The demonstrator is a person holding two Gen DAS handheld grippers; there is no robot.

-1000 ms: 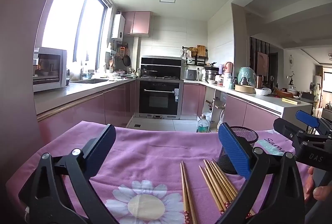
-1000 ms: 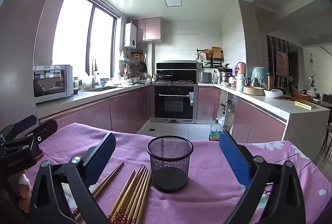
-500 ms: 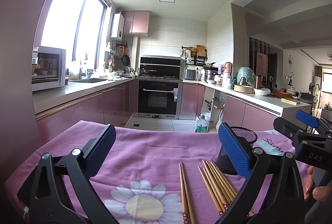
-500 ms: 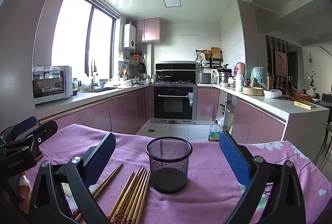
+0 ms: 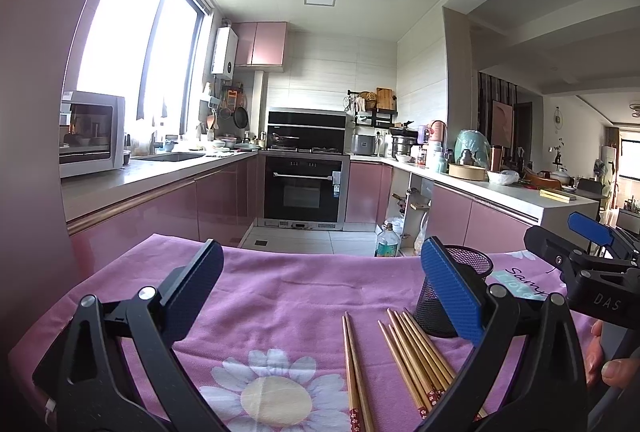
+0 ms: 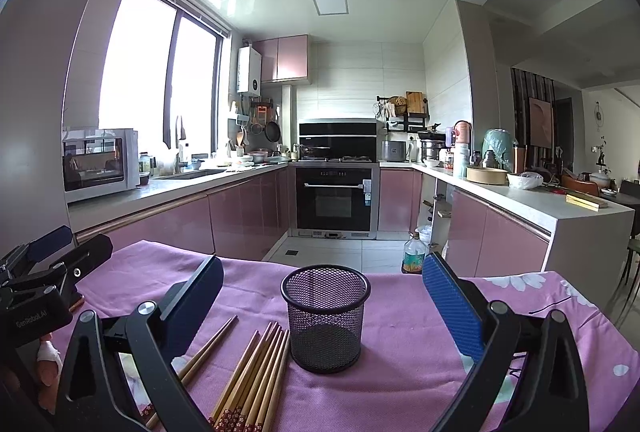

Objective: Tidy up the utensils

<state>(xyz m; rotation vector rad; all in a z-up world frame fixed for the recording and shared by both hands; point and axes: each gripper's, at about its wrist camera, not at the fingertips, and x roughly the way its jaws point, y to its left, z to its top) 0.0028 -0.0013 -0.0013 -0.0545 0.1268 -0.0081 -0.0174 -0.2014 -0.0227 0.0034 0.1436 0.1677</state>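
Observation:
Several wooden chopsticks (image 5: 416,360) (image 6: 256,376) lie in a loose bunch on the purple flowered tablecloth (image 5: 288,296) (image 6: 404,368), with one pair (image 5: 354,372) set slightly apart on the left. A black mesh cup (image 6: 326,318) (image 5: 476,264) stands upright and empty just right of them. My left gripper (image 5: 324,292) hovers open above the cloth, left of the cup. My right gripper (image 6: 322,308) is open too, its jaws framing the cup from behind. Each gripper shows at the edge of the other's view.
The table's far edge drops to a tiled kitchen floor with a plastic bottle (image 6: 414,256) on it. Pink cabinets, an oven (image 6: 334,198) and a microwave (image 6: 100,164) lie beyond. A person's fingers (image 5: 612,364) hold the right gripper's handle.
The left view has tilted down very slightly; the chopsticks, cup and both grippers stay where they were.

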